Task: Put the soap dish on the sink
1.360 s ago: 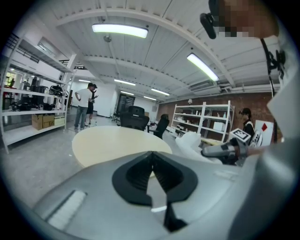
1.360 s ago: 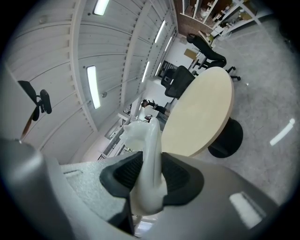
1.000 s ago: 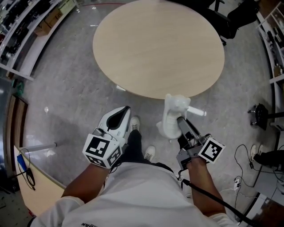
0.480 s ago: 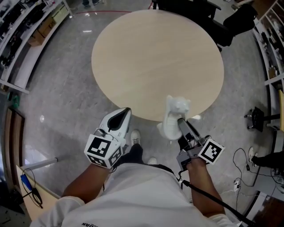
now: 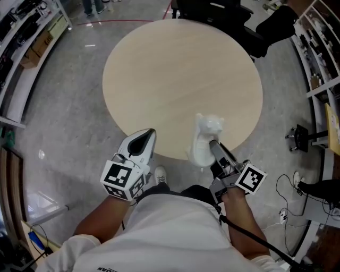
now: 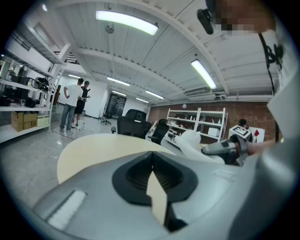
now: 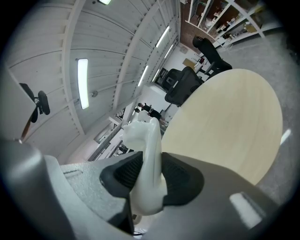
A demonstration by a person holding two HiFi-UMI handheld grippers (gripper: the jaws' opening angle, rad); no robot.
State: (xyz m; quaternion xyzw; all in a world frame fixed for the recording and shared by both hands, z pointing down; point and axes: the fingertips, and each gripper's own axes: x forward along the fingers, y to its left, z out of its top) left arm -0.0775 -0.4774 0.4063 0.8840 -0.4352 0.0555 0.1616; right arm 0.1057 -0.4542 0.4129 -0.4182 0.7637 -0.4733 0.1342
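Observation:
A white moulded soap dish (image 5: 204, 139) stands upright between the jaws of my right gripper (image 5: 213, 146), which is shut on its lower part. The right gripper view shows the soap dish (image 7: 149, 133) pinched between the two dark pads (image 7: 123, 174), rising above them. My left gripper (image 5: 149, 136) is shut and holds nothing; in the left gripper view its jaws (image 6: 152, 171) meet in a line. Both grippers hover at the near edge of a round beige table (image 5: 180, 79). No sink is in view.
Black office chairs (image 5: 212, 10) stand beyond the table. Shelving runs along the left (image 5: 24, 37) and right (image 5: 319, 48) walls. Cables and a stand (image 5: 300, 141) lie on the floor at right. Two people (image 6: 74, 105) stand far off at the left.
The table has drawn closer in the head view; both grippers now reach its near edge, where before they were over the floor. The right gripper's hold on the dish is unchanged.

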